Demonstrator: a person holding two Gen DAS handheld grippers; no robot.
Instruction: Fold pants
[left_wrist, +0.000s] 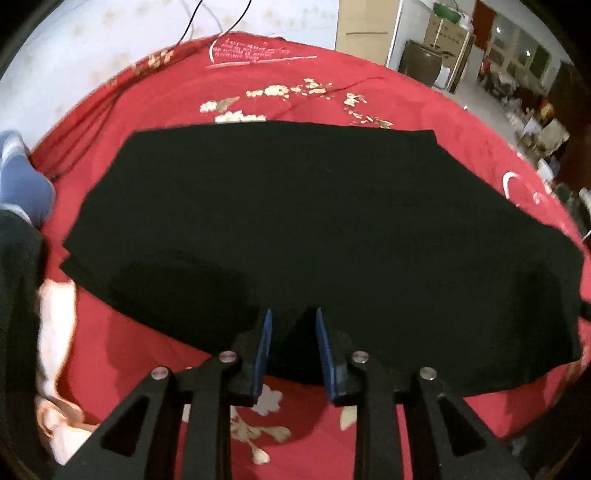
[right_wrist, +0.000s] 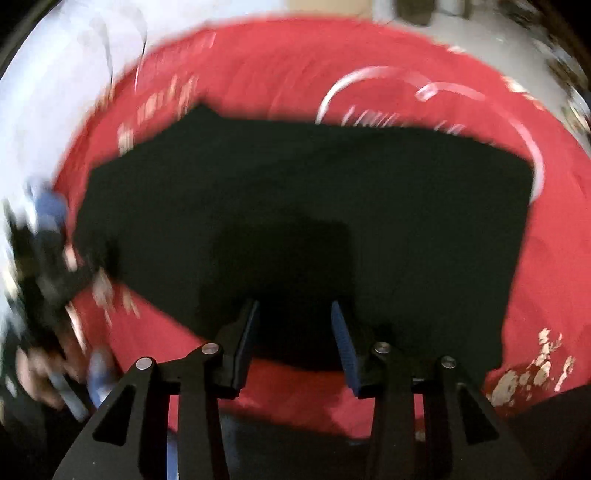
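Black pants (left_wrist: 314, 236) lie folded flat on a red floral cloth (left_wrist: 258, 85); they also show in the blurred right wrist view (right_wrist: 314, 206). My left gripper (left_wrist: 293, 321) is open, its blue pads (left_wrist: 264, 347) apart just above the pants' near edge, holding nothing. My right gripper (right_wrist: 293, 314) is open too, its pads (right_wrist: 343, 343) wide apart over the near edge of the pants, empty.
The red cloth (right_wrist: 554, 258) covers a round table. Dark and white cables (left_wrist: 207, 33) run at its far edge. A person's blue sleeve (left_wrist: 22, 177) and hand (left_wrist: 55, 332) are at the left. A cluttered room (left_wrist: 498, 74) lies beyond.
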